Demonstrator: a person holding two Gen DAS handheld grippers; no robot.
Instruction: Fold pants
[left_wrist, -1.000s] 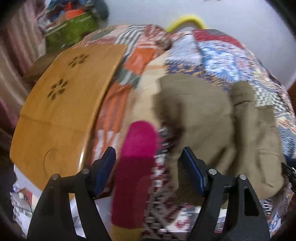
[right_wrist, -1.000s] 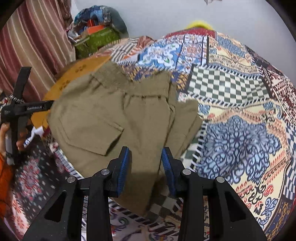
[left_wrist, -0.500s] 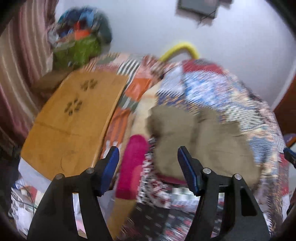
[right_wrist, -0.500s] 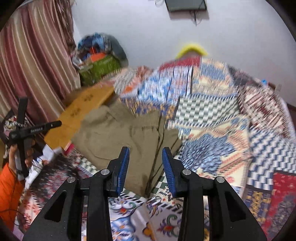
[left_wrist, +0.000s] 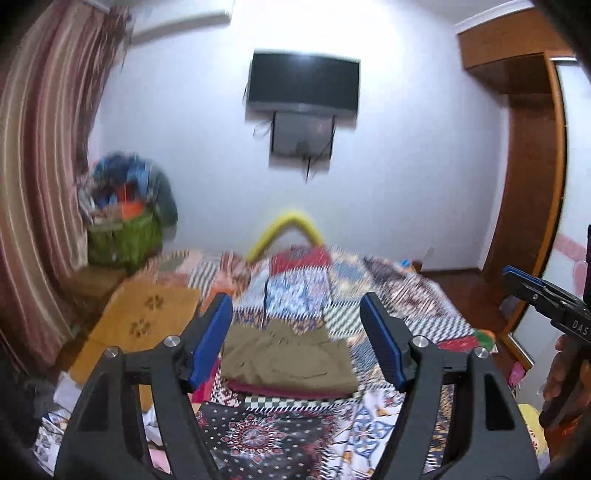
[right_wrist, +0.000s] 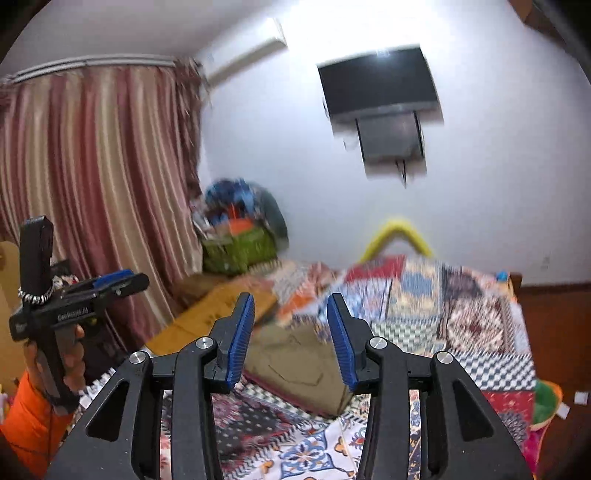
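The olive pants (left_wrist: 288, 356) lie folded in a flat rectangle on the patchwork bedspread (left_wrist: 402, 295), on top of a dark red garment (left_wrist: 280, 389); the right wrist view shows the pants (right_wrist: 295, 363) too. My left gripper (left_wrist: 294, 301) hangs high above and short of them, its jaws opening with nothing between the blue pads. My right gripper (right_wrist: 290, 299) is raised the same way, jaws opening and empty. Each gripper shows in the other's view, held by a hand: the right gripper (left_wrist: 546, 299) at the right edge, the left gripper (right_wrist: 74, 295) at the left.
A wooden board (left_wrist: 144, 321) leans at the bed's left side. Behind it stands a green basket (left_wrist: 122, 236) heaped with clothes, beside striped curtains (left_wrist: 37, 184). A dark screen (left_wrist: 303, 83) hangs on the white wall. A wooden wardrobe (left_wrist: 524, 184) stands on the right.
Both grippers have risen and drawn back from the pants and tilted up, so the wall and the screen came into view. The pants stay folded on the bed, now smaller in view.
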